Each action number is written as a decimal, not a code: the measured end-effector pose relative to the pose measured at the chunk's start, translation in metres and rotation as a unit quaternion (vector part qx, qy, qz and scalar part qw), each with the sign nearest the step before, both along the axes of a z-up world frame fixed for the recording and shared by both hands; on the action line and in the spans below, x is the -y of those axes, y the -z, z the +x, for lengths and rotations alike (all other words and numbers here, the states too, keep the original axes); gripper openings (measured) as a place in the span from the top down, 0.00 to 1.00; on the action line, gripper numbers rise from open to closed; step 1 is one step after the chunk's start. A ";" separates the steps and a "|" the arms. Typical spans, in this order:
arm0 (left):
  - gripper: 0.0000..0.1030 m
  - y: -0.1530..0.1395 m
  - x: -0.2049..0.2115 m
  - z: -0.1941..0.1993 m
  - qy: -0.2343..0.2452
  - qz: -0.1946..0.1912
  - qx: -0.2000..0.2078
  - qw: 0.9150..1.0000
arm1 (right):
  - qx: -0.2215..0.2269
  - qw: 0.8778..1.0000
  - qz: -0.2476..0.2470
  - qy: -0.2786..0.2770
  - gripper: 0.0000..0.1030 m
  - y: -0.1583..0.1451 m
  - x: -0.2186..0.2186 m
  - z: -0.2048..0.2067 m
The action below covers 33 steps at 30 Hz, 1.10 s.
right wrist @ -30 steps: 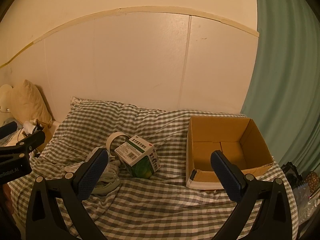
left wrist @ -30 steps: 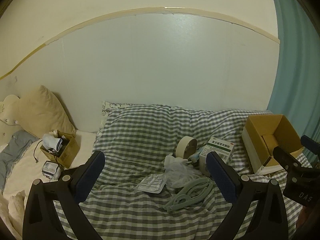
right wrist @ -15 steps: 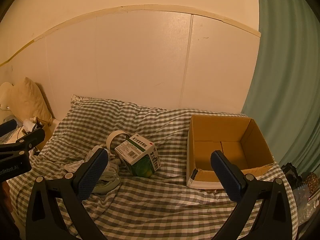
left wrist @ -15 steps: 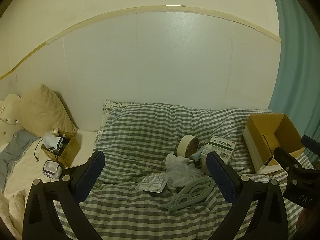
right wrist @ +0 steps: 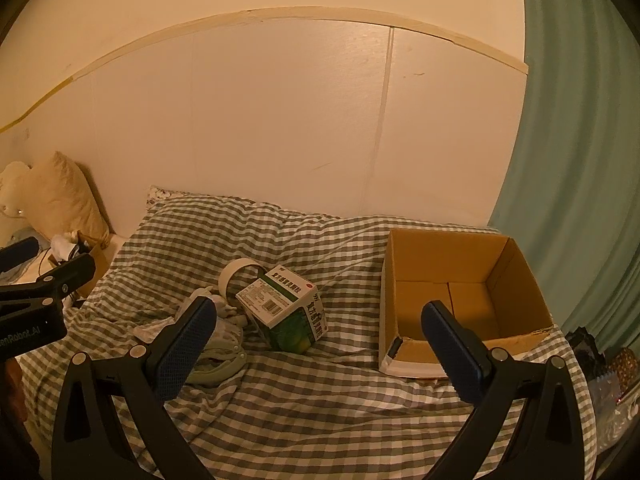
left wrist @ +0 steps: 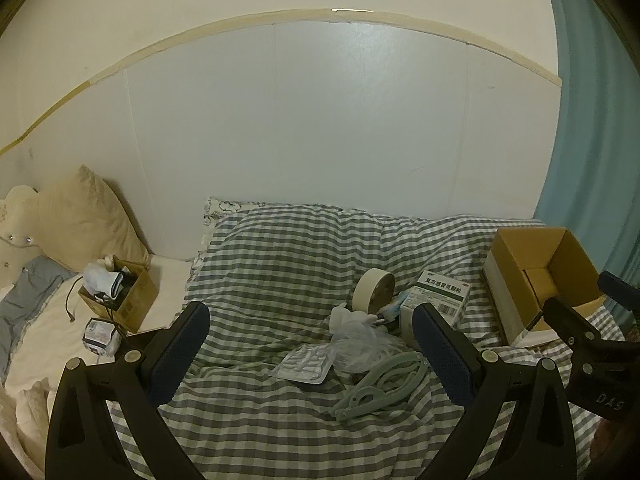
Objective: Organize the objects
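Loose objects lie on a grey checked bed cover [left wrist: 280, 264]: a roll of tape [left wrist: 374, 291], a green and white medicine box [left wrist: 438, 295] [right wrist: 286, 307], a clear plastic bag [left wrist: 354, 342], a blister pack [left wrist: 306, 367] and a pale green folding hanger [left wrist: 380, 384]. An open, empty cardboard box [left wrist: 532, 280] [right wrist: 460, 300] stands at the right. My left gripper [left wrist: 312, 354] is open and empty, above the pile. My right gripper [right wrist: 320, 344] is open and empty, between the medicine box and the cardboard box.
A small cardboard box full of clutter [left wrist: 118, 292] and a small packet [left wrist: 98, 332] sit on the white sheet at the left. A beige pillow [left wrist: 86, 220] leans on the wall. A teal curtain [right wrist: 572, 160] hangs at the right.
Both views have shifted slightly; the grippers have drifted a little. Nothing on the bed has moved.
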<state>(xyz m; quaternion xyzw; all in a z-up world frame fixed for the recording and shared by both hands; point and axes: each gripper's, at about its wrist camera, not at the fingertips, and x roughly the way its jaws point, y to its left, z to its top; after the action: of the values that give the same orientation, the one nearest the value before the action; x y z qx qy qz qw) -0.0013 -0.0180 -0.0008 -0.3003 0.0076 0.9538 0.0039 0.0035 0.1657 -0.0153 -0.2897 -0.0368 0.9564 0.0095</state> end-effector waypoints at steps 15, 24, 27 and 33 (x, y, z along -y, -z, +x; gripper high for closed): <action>0.00 0.029 0.039 -0.008 -0.019 -0.014 0.045 0.999 | 0.031 0.998 0.026 -0.039 0.00 0.018 0.043 -0.001; 0.00 0.094 0.055 -0.034 -0.019 -0.004 0.115 0.993 | 0.144 0.988 0.032 -0.055 0.01 0.103 0.063 -0.045; 0.00 0.108 0.060 -0.044 -0.016 0.008 0.134 0.991 | 0.171 0.983 0.022 -0.062 0.03 0.123 0.069 -0.061; 0.00 0.124 0.073 -0.060 -0.027 0.016 0.158 0.987 | 0.233 0.969 -0.006 -0.077 0.06 0.158 0.081 -0.095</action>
<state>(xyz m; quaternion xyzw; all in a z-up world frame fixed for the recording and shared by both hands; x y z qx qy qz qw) -0.0614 -0.0908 -0.1251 -0.4471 -0.0161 0.8942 -0.0155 -0.0918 0.0847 -0.1736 -0.5009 -0.0545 0.8606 -0.0745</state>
